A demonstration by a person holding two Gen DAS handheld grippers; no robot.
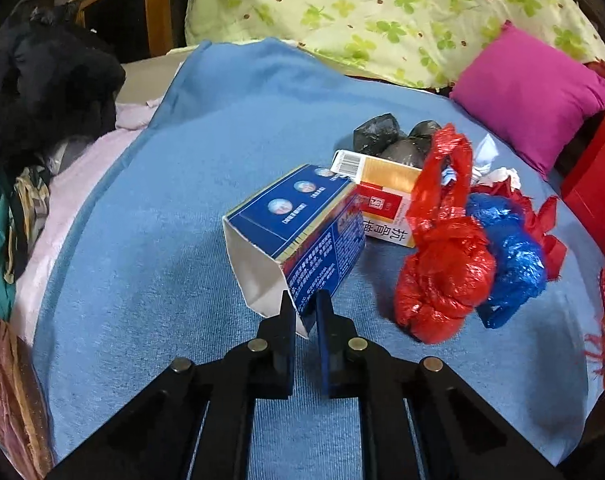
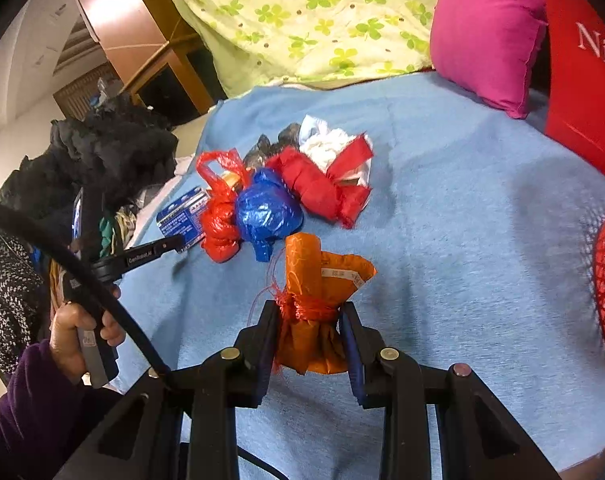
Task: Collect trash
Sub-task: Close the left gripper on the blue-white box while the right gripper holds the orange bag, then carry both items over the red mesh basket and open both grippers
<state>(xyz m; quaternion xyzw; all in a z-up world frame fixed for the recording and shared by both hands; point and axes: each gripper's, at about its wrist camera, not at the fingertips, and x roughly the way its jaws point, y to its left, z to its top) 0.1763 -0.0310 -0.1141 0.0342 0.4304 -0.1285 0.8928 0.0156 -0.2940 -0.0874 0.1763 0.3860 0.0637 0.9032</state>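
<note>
Lying on a blue blanket [image 1: 150, 240]: red knotted bag [image 1: 442, 276], blue bag [image 1: 510, 256], red-and-white carton [image 1: 386, 204]. Left gripper [image 1: 305, 304], fingers closed on the open flap of the blue carton [image 1: 302, 236]. Right gripper [image 2: 310, 320], fingers clamped on an orange bundle [image 2: 318, 280] tied with red string.

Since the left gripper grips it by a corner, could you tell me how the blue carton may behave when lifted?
The blue carton looks empty and open-ended, so probably light. Its thin card wall may crumple in the left gripper, and it could swing from that corner.
</note>
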